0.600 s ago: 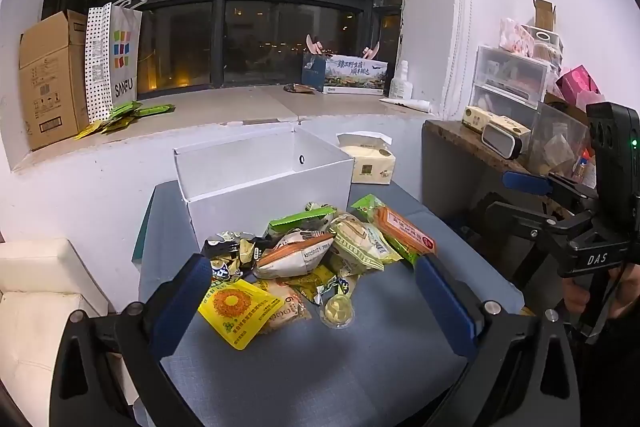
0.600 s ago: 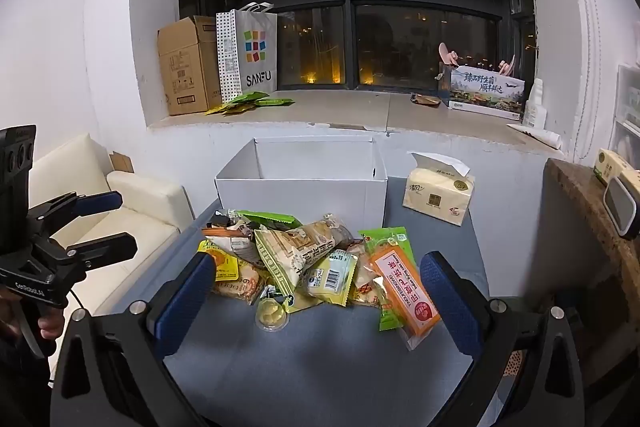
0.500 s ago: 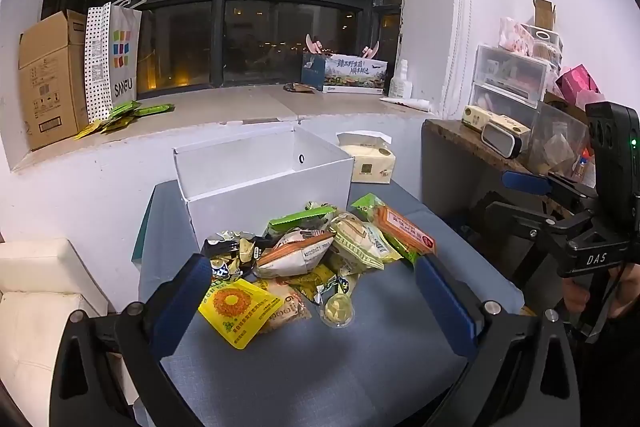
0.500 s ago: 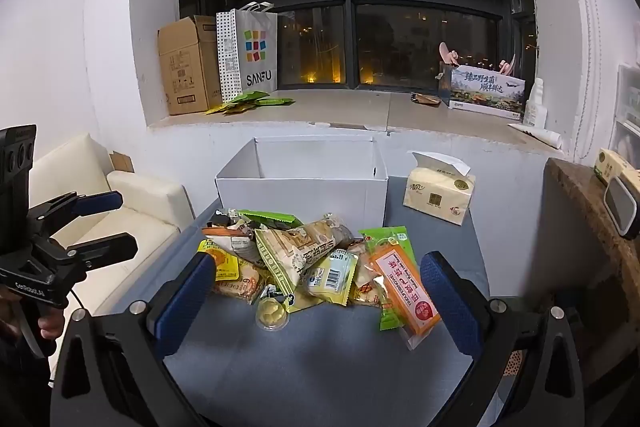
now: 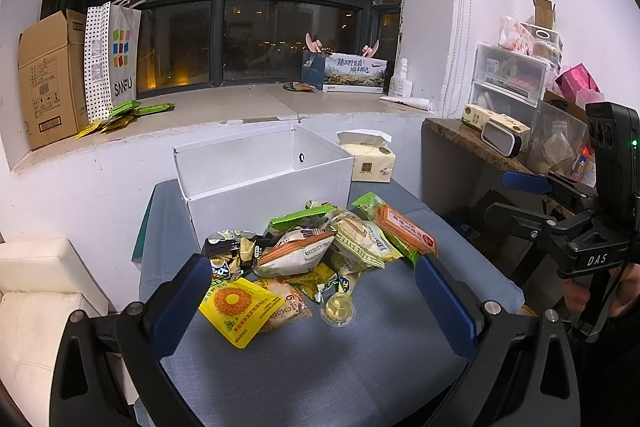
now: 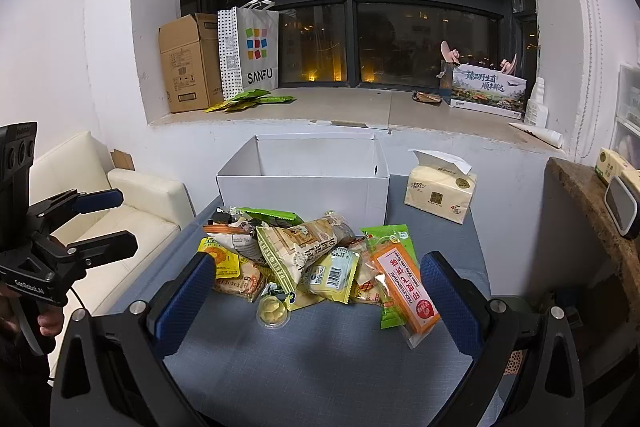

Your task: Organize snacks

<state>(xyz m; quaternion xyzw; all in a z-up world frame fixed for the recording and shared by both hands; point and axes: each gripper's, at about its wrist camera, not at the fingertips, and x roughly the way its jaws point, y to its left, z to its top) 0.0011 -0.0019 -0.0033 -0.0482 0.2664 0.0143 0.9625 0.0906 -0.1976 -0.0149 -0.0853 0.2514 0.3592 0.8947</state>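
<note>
A pile of snack packets (image 5: 316, 251) lies on the blue-grey table (image 5: 320, 367), in front of an open white box (image 5: 264, 179). It includes a yellow sunflower packet (image 5: 236, 307), an orange bar packet (image 5: 404, 229) and a small clear jelly cup (image 5: 338, 307). The pile also shows in the right wrist view (image 6: 312, 255) before the box (image 6: 304, 187). My left gripper (image 5: 316, 311) is open and empty, held back from the pile. My right gripper (image 6: 316, 303) is open and empty, near the jelly cup (image 6: 273, 311). Each gripper shows in the other's view: the right gripper (image 5: 516, 197) and the left gripper (image 6: 108, 221).
A tissue pack (image 5: 370, 163) stands at the table's far right corner. A white sofa (image 6: 120, 211) is left of the table, a stone shelf (image 5: 472, 143) with plastic drawers right. The window sill (image 5: 240, 107) holds a cardboard box, a SANFU bag and green packets.
</note>
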